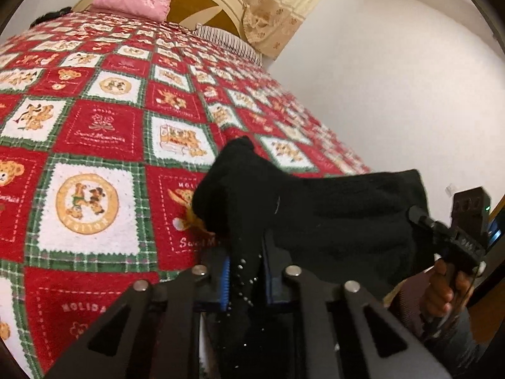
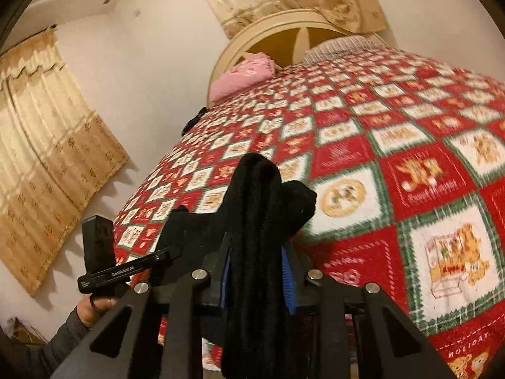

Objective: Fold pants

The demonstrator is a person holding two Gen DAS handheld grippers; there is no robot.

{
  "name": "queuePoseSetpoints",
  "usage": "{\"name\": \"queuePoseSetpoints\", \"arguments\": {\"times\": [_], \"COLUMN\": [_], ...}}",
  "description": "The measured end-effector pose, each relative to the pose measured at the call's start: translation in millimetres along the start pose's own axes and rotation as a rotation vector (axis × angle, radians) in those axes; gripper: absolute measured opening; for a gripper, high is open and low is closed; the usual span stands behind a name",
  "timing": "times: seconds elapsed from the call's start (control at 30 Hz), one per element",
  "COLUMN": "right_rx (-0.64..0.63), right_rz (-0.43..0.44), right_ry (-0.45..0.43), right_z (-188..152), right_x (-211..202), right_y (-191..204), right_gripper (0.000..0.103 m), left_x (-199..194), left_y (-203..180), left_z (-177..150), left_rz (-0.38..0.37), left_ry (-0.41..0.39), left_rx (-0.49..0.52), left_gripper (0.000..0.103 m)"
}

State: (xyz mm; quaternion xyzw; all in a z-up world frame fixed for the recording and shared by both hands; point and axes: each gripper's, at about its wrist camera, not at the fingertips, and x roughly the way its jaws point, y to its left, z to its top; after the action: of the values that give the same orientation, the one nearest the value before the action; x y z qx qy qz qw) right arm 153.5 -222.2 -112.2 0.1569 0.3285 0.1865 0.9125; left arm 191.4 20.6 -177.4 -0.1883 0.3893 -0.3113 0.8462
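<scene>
The black pants [image 1: 331, 214] hang above the quilt, stretched between both grippers. In the left wrist view my left gripper [image 1: 246, 271] is shut on a bunched edge of the fabric, its blue pads pressing on either side. The cloth runs right to the other tool, held by a hand [image 1: 442, 287]. In the right wrist view my right gripper [image 2: 257, 281] is shut on a thick fold of the pants [image 2: 258, 195], which stands up past the fingertips. The rest of the garment is hidden below the jaws.
A red, white and green patchwork quilt [image 1: 94, 126] covers the bed [image 2: 410, 158]. A pink pillow [image 1: 135, 0] lies by the round headboard [image 2: 284, 41]. Beige curtains [image 2: 47, 145] hang on the white wall. A hand [image 2: 94, 306] holds the left tool.
</scene>
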Motion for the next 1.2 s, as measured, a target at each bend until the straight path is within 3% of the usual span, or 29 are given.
{"name": "queuePoseSetpoints", "arguments": {"times": [0.17,0.27,0.43,0.6,0.77,0.9,1.03,1.1,1.2], "right_rx": [-0.077,-0.127,-0.212,-0.282,-0.281,-0.210,-0.171,-0.171,-0.176], "right_rz": [0.027,0.063,0.150,0.242,0.250,0.217,0.172,0.153,0.143], "right_ry": [0.043,0.085,0.148,0.185,0.203,0.265,0.301,0.305,0.302], "right_z": [23,38,55,55,52,46,39,37,34], "right_x": [22,57,126,196,252,287,303,305,306], "right_y": [28,51,99,154,176,158,138,133,130], "right_gripper": [0.028,0.028,0.027,0.027,0.027,0.028,0.040,0.041,0.043], "left_x": [-37,-70,-116,-150,-159,-142,-138,-140,-140], "left_y": [12,33,69,110,138,155,157,158,156], "left_z": [9,14,18,19,16,6,-3,-5,-5], "left_rz": [-0.003,0.034,0.175,0.314,0.440,0.506,0.554,0.576,0.610], "left_ry": [-0.069,-0.125,-0.199,-0.224,-0.222,-0.177,-0.198,-0.207,-0.210], "left_rx": [-0.015,-0.042,-0.061,-0.096,-0.108,-0.133,-0.135,-0.148,-0.140], "left_gripper": [0.012,0.012,0.012,0.012,0.012,0.032,0.051,0.060,0.065]}}
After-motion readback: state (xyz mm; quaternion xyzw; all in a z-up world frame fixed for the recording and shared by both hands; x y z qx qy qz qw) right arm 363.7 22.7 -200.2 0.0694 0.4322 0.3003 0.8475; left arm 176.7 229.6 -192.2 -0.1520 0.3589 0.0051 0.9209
